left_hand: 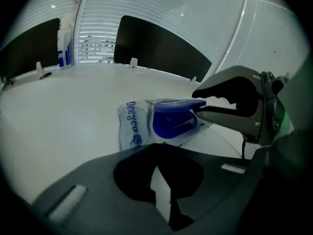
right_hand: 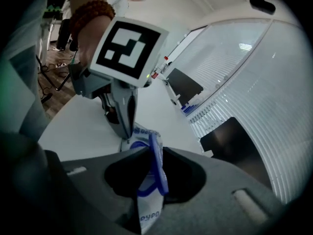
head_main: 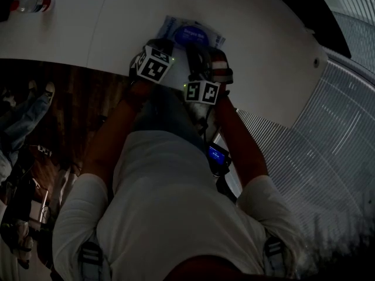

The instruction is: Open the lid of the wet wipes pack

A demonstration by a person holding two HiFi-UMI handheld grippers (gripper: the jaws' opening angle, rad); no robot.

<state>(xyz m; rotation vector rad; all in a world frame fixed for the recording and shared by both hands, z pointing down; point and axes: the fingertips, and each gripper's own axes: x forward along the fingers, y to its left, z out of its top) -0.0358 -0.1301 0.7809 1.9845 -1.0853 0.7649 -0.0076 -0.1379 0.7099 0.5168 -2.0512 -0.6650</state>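
While the L gripper (right_hand: 127, 135) presses its tips on the edge of the wet wipes pack (left_hand: 132, 126), jaws together, the pack lies flat on the white table (left_hand: 58, 111). R gripper (left_hand: 201, 104) is clamped on the blue lid (left_hand: 176, 104), lifted partway off the pack.

All 3 views dim, underexposed, bluish cast. Head view darkest: left side + bottom edge near black, bench (head_main: 105, 28) pale grey up top. Both gripper views w/ heavy fisheye, black corners, lines bowed. Brightest: blinds (right_hand: 254, 82), right of right gripper view. Left gripper view sharp mid-frame, print on wet wipes pack (left_hand: 132, 126) legible; bottom foreground soft.
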